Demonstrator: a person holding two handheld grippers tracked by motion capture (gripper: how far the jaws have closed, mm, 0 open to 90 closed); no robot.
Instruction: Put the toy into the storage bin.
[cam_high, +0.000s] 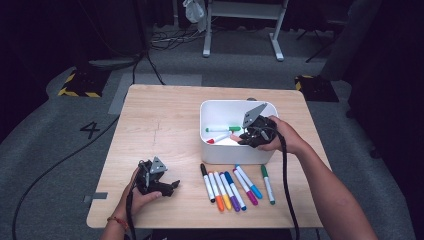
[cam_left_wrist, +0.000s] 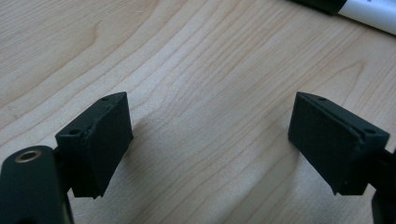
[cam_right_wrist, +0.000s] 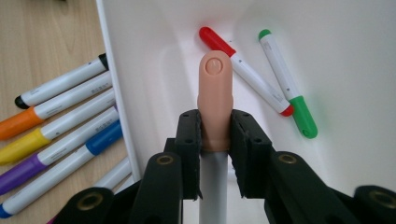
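My right gripper (cam_high: 243, 136) hangs over the white bin (cam_high: 210, 152), shut on a marker with a peach cap (cam_right_wrist: 215, 79). In the right gripper view the jaws (cam_right_wrist: 215, 116) clamp just below that cap, which points down into the bin (cam_right_wrist: 140, 70). On the bin floor lie a red marker (cam_right_wrist: 243, 70) and a green marker (cam_right_wrist: 285, 79), also seen from above as red (cam_high: 217, 139) and green (cam_high: 222, 129). My left gripper (cam_high: 172, 186) rests at the front left of the table, open, with bare wood between its jaws (cam_left_wrist: 210, 135).
Several markers (cam_high: 232, 185) lie in a row in front of the bin, seen beside its wall in the right gripper view (cam_right_wrist: 60, 121). A black-capped marker (cam_left_wrist: 369, 9) lies just beyond my left jaws. The wooden table (cam_high: 160, 120) has a bare left half.
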